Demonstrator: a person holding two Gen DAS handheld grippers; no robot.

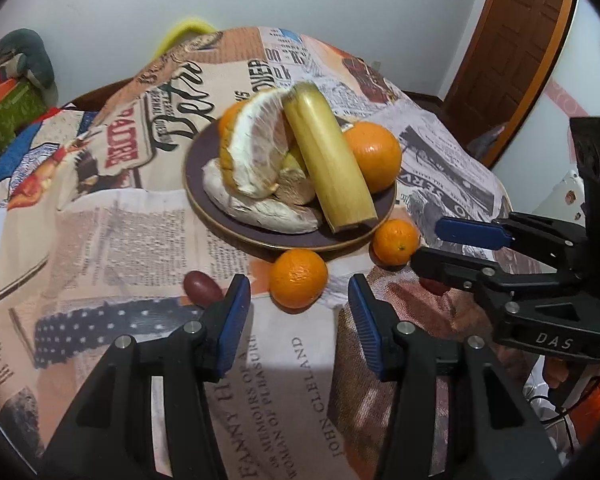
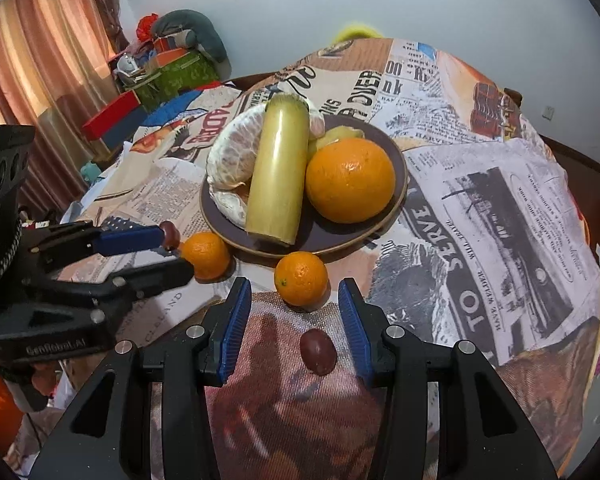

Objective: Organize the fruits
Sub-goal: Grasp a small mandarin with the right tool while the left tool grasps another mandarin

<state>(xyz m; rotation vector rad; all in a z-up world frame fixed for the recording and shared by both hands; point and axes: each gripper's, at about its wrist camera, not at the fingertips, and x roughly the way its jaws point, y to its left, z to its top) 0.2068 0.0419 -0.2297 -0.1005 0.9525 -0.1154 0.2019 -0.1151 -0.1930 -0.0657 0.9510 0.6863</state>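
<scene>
A dark plate holds a yellow stalk piece, a peeled pomelo and a big orange. Two small mandarins lie on the cloth in front of the plate: one sits just beyond my open left gripper, the other just beyond my open right gripper. A dark red grape lies between the right fingers. Another grape lies left of the left gripper.
A newspaper-print cloth covers the round table. Boxes and clutter stand at the back left by a curtain. A wooden door is at the right. Each gripper shows in the other's view: right gripper, left gripper.
</scene>
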